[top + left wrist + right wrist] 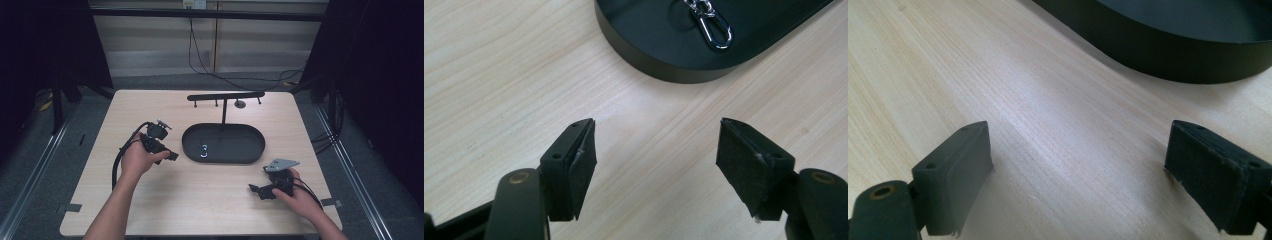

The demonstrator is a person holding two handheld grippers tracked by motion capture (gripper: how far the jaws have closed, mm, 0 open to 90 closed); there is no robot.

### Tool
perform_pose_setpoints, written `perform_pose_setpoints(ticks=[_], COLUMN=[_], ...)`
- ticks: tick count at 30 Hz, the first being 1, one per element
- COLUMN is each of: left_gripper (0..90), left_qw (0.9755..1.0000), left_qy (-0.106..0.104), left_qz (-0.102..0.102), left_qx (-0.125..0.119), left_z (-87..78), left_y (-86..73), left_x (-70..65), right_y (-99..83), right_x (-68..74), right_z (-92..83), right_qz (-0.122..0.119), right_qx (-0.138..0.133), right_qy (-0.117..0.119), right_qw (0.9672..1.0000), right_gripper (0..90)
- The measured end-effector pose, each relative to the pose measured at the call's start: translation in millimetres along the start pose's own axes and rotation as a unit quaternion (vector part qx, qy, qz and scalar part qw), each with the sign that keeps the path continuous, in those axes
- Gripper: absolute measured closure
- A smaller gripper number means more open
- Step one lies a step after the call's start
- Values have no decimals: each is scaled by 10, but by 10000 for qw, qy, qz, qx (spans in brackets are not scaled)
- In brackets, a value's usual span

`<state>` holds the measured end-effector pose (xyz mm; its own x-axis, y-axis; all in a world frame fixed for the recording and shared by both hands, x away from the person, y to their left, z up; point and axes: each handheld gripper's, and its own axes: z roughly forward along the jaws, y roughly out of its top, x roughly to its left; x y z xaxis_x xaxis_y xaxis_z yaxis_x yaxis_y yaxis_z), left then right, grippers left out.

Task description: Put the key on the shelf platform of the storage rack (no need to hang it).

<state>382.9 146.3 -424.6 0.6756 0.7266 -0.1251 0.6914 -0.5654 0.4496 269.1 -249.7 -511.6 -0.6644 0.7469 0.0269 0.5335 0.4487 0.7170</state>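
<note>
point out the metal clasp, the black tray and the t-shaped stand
metal clasp (714, 27): left gripper view, on its oval loop.
black tray (250, 145): high view, on its bare floor at the right.
T-shaped stand (224, 95): high view, on its top bar.

Counter (200, 200): bare wood across whole near half, open passage from 7 to 5 o'clock. Black oval tray (192, 150) at centre, raised wall blocks low sweeps. Upright post with crossbar (225, 96) rises from tray's 12 o'clock end, barring far-side reach. Left tongs (172, 156) just beside tray at 9 o'clock. Right tongs (256, 190) near tray at 5 o'clock, bare wood between.
</note>
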Motion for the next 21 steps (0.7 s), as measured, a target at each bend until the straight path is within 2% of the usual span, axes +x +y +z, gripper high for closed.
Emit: perform_pose_setpoints(ticks=[2, 3, 7, 9, 12, 13, 17, 18, 21], left_gripper=[320, 320, 319, 318, 317, 316, 309, 308, 305], left_qw=[10000, 10000, 10000, 10000, 10000, 9999, 10000, 9999, 9999], left_qy=[10, 0, 10, 41, 47, 48, 30, 15, 25], left_qz=[33, -37, -87, -31, -46, -114, -73, -133, -129], left_qx=[-4, -17, -32, -1, 9, 4, 22, 8, 23], left_z=[-14, -15, -24, -33, -46, -47, -54, -54, -61], left_y=[-28, -41, -99, -125, -164, -179, -230, -244, -282], left_x=[25, 23, 61, 87, 115, 116, 153, 156, 184], right_y=[0, 0, 0, 0, 0, 0, 0, 0, 0], right_x=[0, 0, -1, 1, 0, -1, 1, 0, -1], right_z=[0, 0, 1, -1, 0, 1, -1, 0, 1], right_qz=[2, -3, -10, 6, 1, -10, 6, 0, -9], right_qx=[2, -1, -6, 5, 1, -6, 5, 2, -5], right_qy=[0, 0, 2, -1, -2, 2, -2, -1, 2], right_qw=[10000, 10000, 10000, 10000, 10000, 10000, 10000, 10000, 10000], right_gripper=[108, 108, 108, 108, 108, 108, 108, 108, 108])
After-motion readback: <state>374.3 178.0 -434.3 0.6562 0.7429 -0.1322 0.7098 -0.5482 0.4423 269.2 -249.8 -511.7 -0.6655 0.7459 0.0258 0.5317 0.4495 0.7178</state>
